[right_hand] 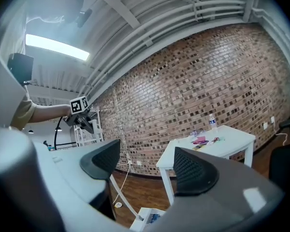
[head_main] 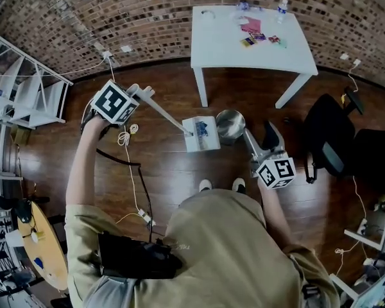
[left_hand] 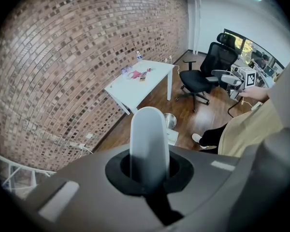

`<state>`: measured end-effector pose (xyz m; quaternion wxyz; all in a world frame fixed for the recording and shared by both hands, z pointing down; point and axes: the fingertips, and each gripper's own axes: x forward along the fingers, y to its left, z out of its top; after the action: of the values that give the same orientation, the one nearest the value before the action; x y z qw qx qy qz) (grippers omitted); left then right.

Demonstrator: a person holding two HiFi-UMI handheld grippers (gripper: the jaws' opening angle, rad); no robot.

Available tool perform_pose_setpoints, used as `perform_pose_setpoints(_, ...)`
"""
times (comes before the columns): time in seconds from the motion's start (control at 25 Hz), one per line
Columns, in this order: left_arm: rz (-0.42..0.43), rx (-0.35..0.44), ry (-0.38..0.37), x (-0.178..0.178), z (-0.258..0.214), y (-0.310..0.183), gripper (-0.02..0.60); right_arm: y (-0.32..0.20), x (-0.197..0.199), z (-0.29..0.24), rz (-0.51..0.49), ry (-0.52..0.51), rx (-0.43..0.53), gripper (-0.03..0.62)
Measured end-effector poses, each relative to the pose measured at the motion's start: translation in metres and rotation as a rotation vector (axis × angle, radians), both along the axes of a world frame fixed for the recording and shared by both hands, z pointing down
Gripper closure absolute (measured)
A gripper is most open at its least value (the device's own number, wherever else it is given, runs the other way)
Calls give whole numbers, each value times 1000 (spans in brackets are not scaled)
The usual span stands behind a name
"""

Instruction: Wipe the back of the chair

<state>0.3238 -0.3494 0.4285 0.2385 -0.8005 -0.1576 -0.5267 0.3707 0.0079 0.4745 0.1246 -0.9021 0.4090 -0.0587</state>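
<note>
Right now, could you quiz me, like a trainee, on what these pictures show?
1. True or false: the right claw is open and empty.
2. The left claw is shut on: A) a sponge, B) a long white handle, C) a cup?
3. Fill in: the water bottle stands on the white ____.
Key: 1 true; 2 B; 3 table.
</note>
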Motion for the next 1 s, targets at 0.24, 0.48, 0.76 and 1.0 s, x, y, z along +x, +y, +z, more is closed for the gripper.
perform_pose_setpoints(0.24, 87, 114, 8, 45, -11, 49, 579, 18, 19, 1, -11, 4, 20, 256)
perform_pose_setpoints(0.48, 186, 272, -17, 95, -1, 88, 579, 39, 27, 0, 0, 1, 31, 256)
perform_pose_setpoints(0.76, 236, 392, -8, 137, -17, 119, 579, 74, 35, 10, 39, -19, 50, 260)
perform_pose_setpoints(1.0, 255, 473, -16, 166, -10, 136, 579, 100, 41, 15, 83, -37, 67, 261)
